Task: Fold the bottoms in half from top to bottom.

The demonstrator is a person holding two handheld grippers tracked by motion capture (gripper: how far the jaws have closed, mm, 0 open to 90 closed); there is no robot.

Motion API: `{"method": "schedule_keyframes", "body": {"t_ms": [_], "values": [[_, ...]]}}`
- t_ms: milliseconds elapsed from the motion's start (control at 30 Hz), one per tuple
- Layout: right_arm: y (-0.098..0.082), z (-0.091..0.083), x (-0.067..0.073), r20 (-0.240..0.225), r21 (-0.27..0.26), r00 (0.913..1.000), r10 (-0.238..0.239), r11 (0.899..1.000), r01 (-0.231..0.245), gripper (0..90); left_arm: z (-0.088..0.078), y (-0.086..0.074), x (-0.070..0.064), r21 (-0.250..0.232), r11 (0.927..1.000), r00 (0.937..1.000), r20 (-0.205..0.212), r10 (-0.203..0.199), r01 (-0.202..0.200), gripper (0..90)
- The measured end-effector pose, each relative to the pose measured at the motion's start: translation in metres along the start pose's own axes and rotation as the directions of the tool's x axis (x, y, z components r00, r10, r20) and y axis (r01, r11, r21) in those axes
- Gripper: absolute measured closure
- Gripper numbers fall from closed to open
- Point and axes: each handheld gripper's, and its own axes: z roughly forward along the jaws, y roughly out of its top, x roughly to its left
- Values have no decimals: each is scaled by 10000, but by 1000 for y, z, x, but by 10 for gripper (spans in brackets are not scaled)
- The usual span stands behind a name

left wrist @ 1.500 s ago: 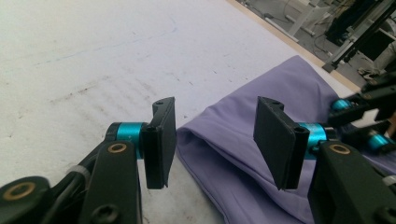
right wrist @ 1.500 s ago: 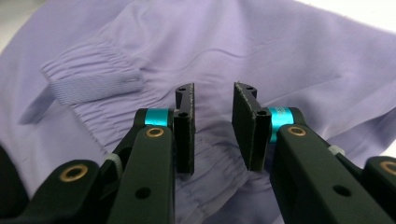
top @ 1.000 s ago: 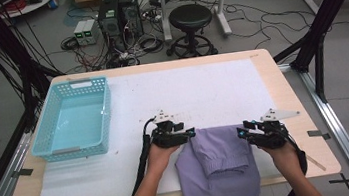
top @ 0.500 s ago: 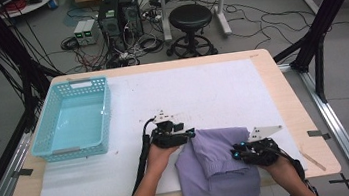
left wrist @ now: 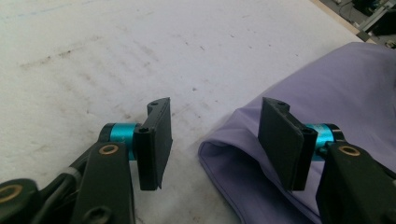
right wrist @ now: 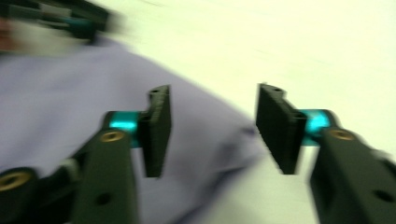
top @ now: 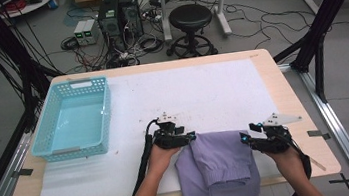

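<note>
One basket (top: 73, 119), pale turquoise with slotted walls, is being seen at the left of the table (top: 283, 97) in the high view; nothing is lying inside it, only its bare floor. A white mat (top: 201, 89) is covering most of the tabletop.

Counted: one basket, one lilac garment (top: 218, 165), two grippers, two forearms entering from the bottom edge.

The lilac garment is lying folded on the white mat at the near edge of the table, between the two grippers, its lower hem hanging just over the table's edge.

The left gripper (top: 187, 137) is being held at the garment's upper left corner. In the left gripper view its jaws are standing apart around a folded edge of the cloth (left wrist: 327, 98); one pad is over bare mat, the other over the cloth, and no pinching is being shown.

The right gripper (top: 244, 138) is being held at the garment's right edge. Its jaws have just been opening; in the right gripper view (right wrist: 210, 135), which is blurred, they are standing wide apart above the cloth, nothing being clamped between them.

The basket and the floor clutter beyond the table are being given by the high view; the cloth's fold and the mat's faint smudges are being given close up by the left gripper view
</note>
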Motion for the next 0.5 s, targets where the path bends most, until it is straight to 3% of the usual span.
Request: {"method": "schedule_keyframes", "body": {"t_ms": [100,200,233,300,400,500], "values": [[0,18,-9,352,761,9984,432,9960,-458,417,1,-1,0,357,9994,10000,-37,-41,42,567],[-5,29,-12,97,1352,9991,419,9899,-428,538,1,-2,-2,612,9981,9999,-78,-102,106,797],[-7,30,-11,129,1229,9994,308,9919,-321,575,0,-3,-2,644,9977,9998,-48,-204,207,834],[-8,27,-12,-176,1271,9988,464,9909,-438,781,0,-3,-1,626,9970,9989,63,-469,464,859],[-5,25,-14,-445,1352,9978,487,9899,-423,833,-5,-1,0,315,9976,9980,84,-626,623,866],[1,23,-12,-474,954,9980,408,9948,-362,837,-13,7,3,-76,9983,9983,99,-570,571,866]]}}
